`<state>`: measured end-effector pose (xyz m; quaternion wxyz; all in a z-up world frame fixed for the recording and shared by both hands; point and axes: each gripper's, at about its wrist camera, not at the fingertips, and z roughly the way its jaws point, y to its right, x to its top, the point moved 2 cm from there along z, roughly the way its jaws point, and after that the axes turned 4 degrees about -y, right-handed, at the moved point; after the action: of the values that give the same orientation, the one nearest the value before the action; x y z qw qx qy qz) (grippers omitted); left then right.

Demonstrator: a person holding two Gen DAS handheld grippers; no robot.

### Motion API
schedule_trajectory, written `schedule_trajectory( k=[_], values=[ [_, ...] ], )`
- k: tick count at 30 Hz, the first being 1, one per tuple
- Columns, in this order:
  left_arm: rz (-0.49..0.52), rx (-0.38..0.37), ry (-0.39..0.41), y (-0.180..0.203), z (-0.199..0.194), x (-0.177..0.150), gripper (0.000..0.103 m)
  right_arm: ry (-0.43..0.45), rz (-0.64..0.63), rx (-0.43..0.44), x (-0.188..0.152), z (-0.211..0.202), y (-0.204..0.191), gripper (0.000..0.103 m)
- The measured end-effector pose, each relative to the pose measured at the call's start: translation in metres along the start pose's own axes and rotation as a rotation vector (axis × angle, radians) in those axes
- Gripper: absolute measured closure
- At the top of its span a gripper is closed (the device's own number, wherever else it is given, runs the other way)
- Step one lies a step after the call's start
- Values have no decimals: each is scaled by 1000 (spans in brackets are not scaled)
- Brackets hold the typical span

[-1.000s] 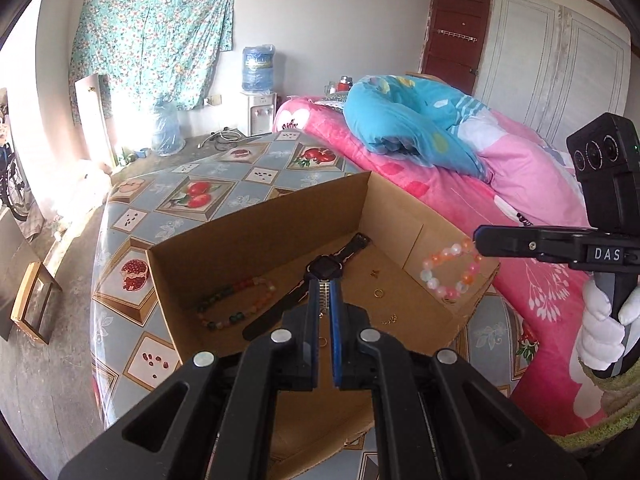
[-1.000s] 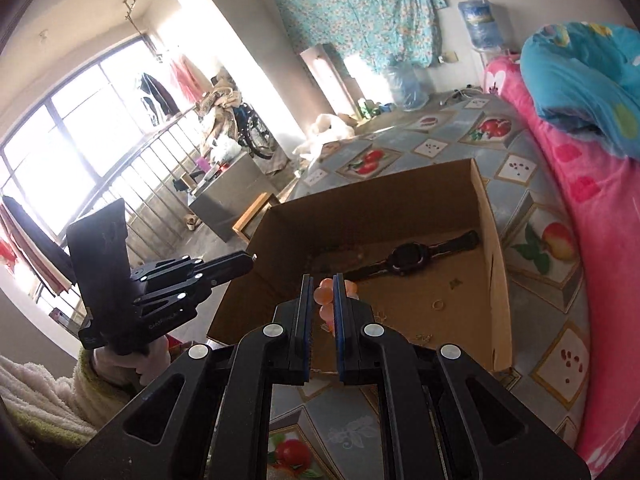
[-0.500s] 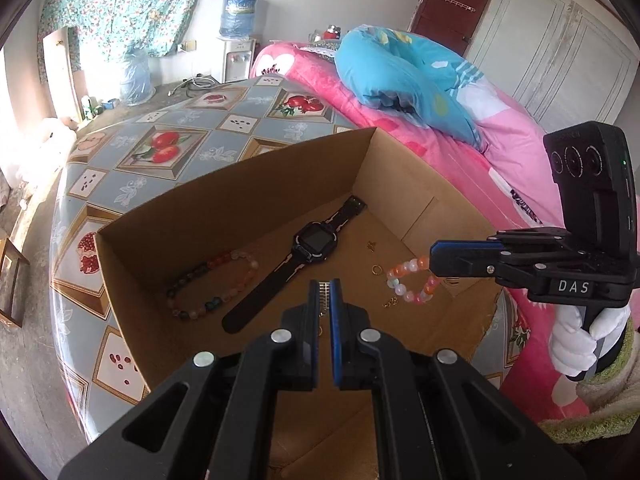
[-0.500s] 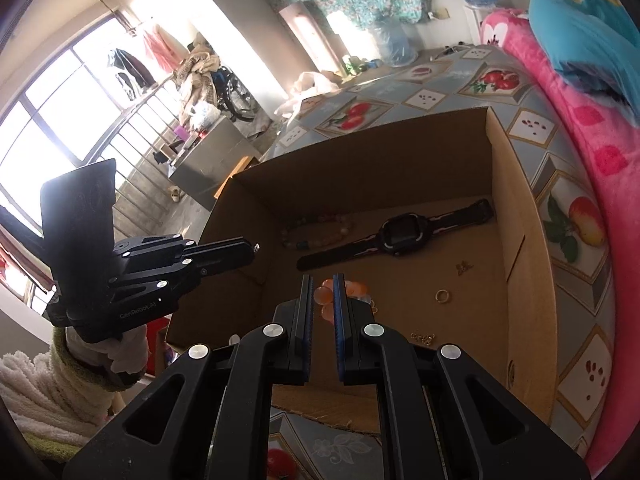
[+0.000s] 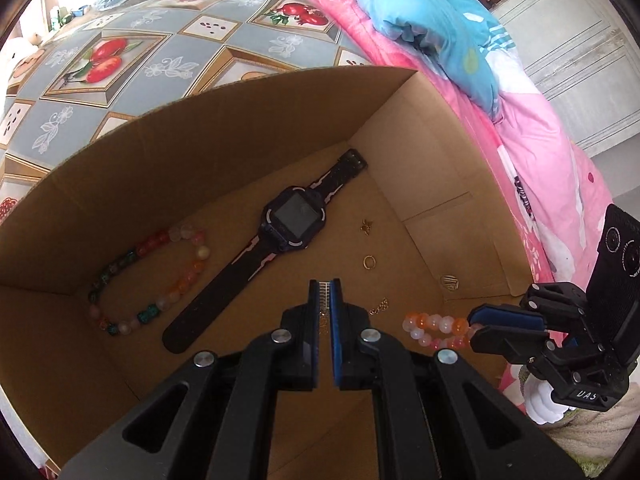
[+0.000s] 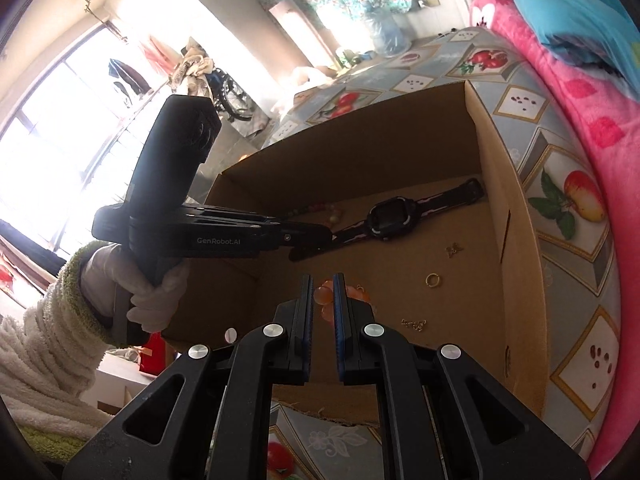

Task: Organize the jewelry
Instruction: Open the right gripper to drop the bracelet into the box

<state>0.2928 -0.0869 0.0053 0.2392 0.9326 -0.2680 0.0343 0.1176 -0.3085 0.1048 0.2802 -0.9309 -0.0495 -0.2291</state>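
Now we see both hand-held grippers lower inside the cardboard box point(image 5: 240, 128) than 0.5 s ago. Our right hand-held gripper point(image 6: 323, 292) has opened slightly around the orange-and-white bead bracelet point(image 5: 434, 330), which now rests on the box floor instead of hanging above it. Our left hand-held gripper point(image 5: 325, 292) stays clenched on a small gold chain point(image 5: 323, 318). The black watch point(image 5: 294, 220), multicolored bead bracelet point(image 5: 152, 280) and gold ring point(image 5: 369, 262) lie unmoved.
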Motion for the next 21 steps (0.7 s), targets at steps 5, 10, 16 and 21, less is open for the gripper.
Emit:
schedule_trajectory(
  k=[5, 10, 16, 21],
  values=[
    [-30, 5, -32, -3, 12, 10, 99, -2, -3, 10, 4, 0, 5, 95],
    [-52, -15, -49, -5, 19, 13, 84, -1, -4, 13, 7, -1, 5, 95],
    [-49, 30, -25, -5, 11, 14, 73, -26, -9, 23, 6, -1, 6, 95],
    [-19, 73, 106, 3, -30, 12, 60, -59, 4, 66, 8, 4, 4, 95]
  ],
)
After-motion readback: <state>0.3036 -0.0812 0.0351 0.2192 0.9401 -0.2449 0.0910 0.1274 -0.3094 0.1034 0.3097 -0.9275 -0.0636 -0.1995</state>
